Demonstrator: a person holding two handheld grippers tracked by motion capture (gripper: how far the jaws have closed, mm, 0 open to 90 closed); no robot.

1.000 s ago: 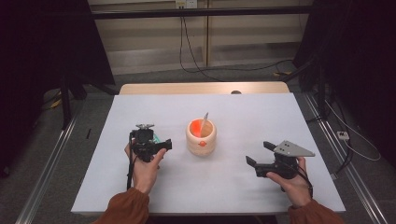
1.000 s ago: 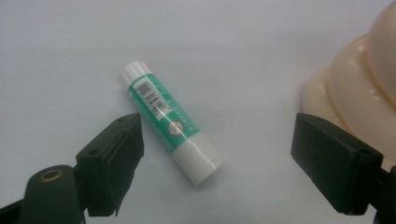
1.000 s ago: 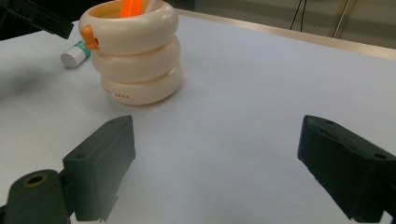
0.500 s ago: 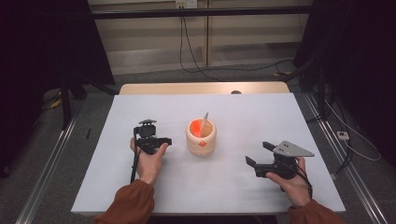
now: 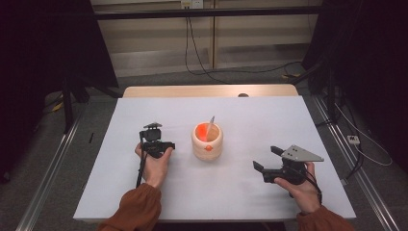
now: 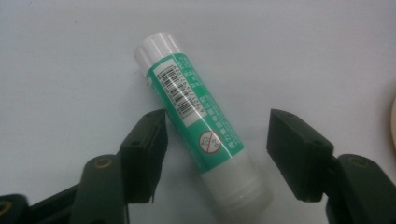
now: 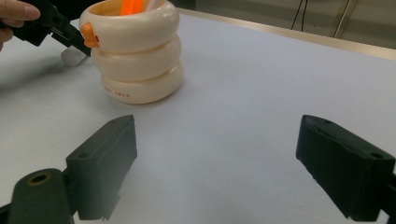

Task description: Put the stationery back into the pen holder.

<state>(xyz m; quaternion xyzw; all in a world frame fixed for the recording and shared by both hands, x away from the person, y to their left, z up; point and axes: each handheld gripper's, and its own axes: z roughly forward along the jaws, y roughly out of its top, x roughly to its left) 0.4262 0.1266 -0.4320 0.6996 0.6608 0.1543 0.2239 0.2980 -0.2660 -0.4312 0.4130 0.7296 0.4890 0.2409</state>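
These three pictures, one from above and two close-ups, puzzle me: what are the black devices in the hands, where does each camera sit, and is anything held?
No robot here: a person holds a hand-operated claw in each hand. The high view looks down on a white table; the left claw is beside a cream holder shaped like stacked rings, with an orange item and a grey stick inside. The right claw hovers nearer the person's edge.

The other two pictures come from cameras riding on the claws, looking along their black jaws. The left gripper view shows a green and white glue stick lying on the table between open jaws, one jaw right beside it, not clamped. The right gripper view shows open jaws over bare table, facing the holder. Nothing is held.
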